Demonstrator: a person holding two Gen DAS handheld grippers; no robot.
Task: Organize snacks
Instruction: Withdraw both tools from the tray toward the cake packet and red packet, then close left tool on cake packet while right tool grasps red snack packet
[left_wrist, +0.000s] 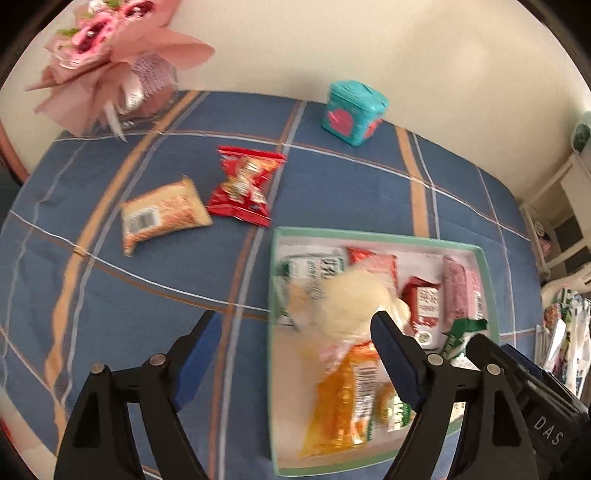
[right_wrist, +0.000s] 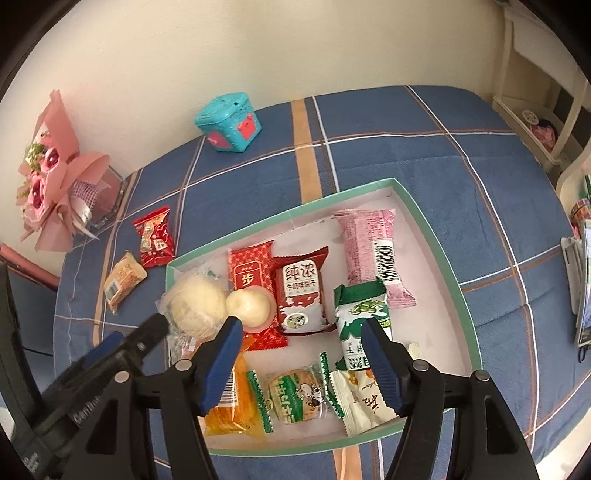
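Nearest to the cameras are the two tools, both pointing steeply down over the green-rimmed box (right_wrist: 436, 236). The left gripper (left_wrist: 295, 354) has its jaws spread wide and nothing is pressed between the blue pads; its right finger (left_wrist: 395, 358) hangs above the box's left part, close over a pale round bun in clear wrap (left_wrist: 351, 299), while its left finger is over the bare blue checked cloth (left_wrist: 110, 295). Whether that finger touches the bun I cannot tell, because the picture is blurred there. The right gripper (right_wrist: 301, 354) is about half open and also holds nothing; below the gap between its fingers lie a green-edged cookie packet (right_wrist: 291, 398) and a white packet with green trim (right_wrist: 360, 402) on the box floor, near its front wall. An orange packet (right_wrist: 229, 406) lies to their left. Further inside the box there are a second, smaller bun (right_wrist: 251, 306), a red and white packet with printed characters (right_wrist: 301, 295), a red packet (right_wrist: 249, 273) behind it, a green and white packet (right_wrist: 364, 317) and a pink packet with a barcode (right_wrist: 373, 251). Outside the box, on the cloth to its left, two snacks remain: a tan packet (left_wrist: 162, 216) and, just beside it, a red packet of mixed snacks (left_wrist: 243, 184). Farther back stands a teal tin (left_wrist: 354, 112), and at the far left a pink bouquet (left_wrist: 107, 55) leans by the wall.
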